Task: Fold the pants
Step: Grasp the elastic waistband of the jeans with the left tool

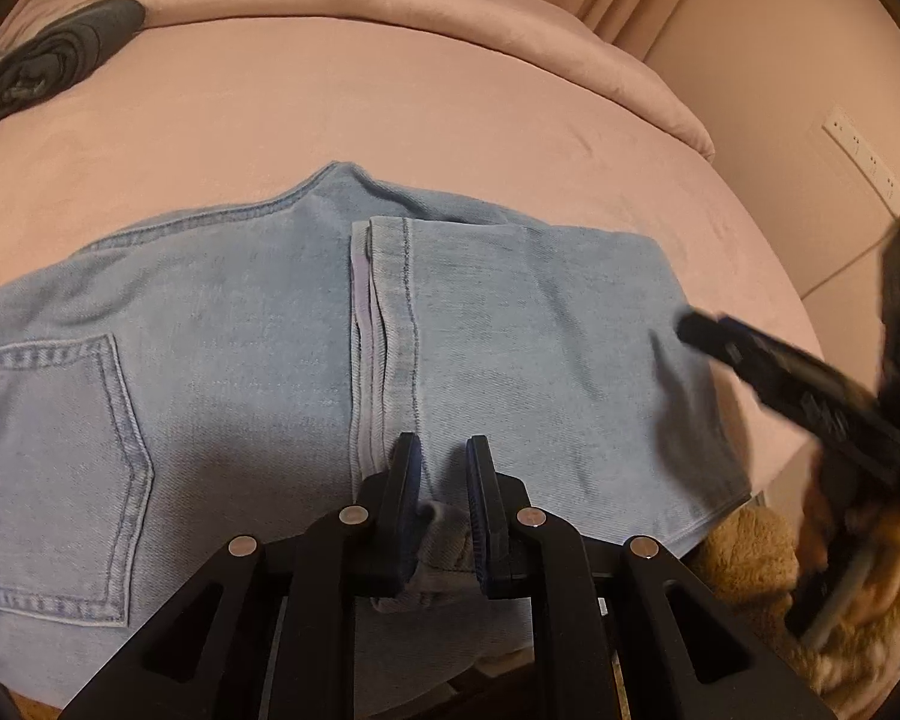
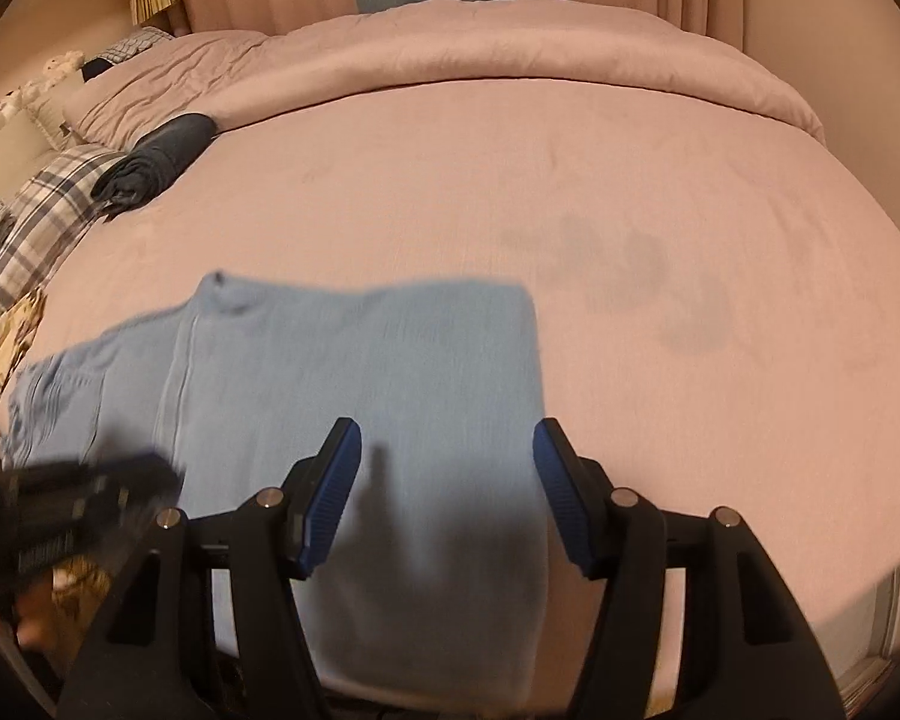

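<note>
Blue pants [image 1: 240,324] lie folded on the pink bed [image 1: 390,114].

The left gripper [image 1: 444,480] is clenched on a bunched bit of the pants at the near edge, close to the leg hems [image 1: 384,324]. The right gripper [image 2: 447,492] hangs released over the right end of the pants, with its blue pads [image 2: 330,498] wide apart and nothing between them. A dark folded cloth [image 2: 162,165] sits far away by the checked pillow [image 2: 42,216].

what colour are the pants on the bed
Light blue denim; the pants show best in the left wrist view, with stitching and a back pocket visible.
</note>
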### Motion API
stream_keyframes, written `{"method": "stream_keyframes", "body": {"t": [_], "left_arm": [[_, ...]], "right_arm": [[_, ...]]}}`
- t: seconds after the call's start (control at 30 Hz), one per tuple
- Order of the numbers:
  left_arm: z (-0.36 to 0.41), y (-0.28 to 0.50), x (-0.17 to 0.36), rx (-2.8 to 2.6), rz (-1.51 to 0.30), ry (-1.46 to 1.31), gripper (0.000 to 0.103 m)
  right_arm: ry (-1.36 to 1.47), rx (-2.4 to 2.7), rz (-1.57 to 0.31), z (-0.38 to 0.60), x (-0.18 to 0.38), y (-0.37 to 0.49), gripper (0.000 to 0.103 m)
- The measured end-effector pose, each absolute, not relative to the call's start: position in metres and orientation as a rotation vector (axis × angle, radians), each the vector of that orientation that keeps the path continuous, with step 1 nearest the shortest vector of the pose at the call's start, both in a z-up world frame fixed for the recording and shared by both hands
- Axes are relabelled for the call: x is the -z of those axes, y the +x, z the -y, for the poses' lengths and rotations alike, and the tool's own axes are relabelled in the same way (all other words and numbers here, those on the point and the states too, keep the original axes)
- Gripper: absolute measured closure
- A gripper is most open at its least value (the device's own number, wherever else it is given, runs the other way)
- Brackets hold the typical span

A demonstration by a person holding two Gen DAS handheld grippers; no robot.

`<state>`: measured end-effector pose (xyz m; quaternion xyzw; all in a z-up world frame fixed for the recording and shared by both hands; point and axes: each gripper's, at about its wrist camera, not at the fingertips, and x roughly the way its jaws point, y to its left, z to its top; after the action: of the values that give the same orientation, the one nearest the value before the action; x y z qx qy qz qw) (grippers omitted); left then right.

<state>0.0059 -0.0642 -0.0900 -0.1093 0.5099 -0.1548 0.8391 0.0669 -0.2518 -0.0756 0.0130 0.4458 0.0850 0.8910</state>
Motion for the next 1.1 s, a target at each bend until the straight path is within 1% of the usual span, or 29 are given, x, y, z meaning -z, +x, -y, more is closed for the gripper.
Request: {"method": "stream_keyframes", "body": {"t": [0.13,0.27,0.83,0.9,0.97,1.07,1.1], "left_arm": [[0.056,0.001,0.091,0.331,-1.076,-0.253,0.09],[0.053,-0.004,0.091,0.333,-1.067,-0.254,0.09],[0.044,-0.01,0.088,0.349,-1.071,-0.297,0.09],[0.036,-0.012,0.083,0.333,-1.069,-0.302,0.09],[0.022,-0.017,0.069,0.284,-1.019,-0.288,0.09],[-0.01,-0.026,0.046,0.218,-0.945,-0.331,0.09],[-0.024,-0.029,0.04,0.19,-0.924,-0.356,0.089]], "right_arm": [[0.016,-0.166,-0.959,0.245,0.09,0.098,0.042],[0.012,-0.148,-0.97,0.243,0.108,0.105,0.042],[-0.005,-0.164,-1.029,0.249,0.103,0.013,0.042],[-0.001,-0.16,-1.038,0.249,0.1,0.01,0.042],[0.003,-0.148,-1.037,0.25,0.095,0.011,0.045],[0.02,-0.137,-0.978,0.25,0.079,0.013,0.044],[0.028,-0.141,-0.956,0.25,0.074,0.015,0.043]]}}
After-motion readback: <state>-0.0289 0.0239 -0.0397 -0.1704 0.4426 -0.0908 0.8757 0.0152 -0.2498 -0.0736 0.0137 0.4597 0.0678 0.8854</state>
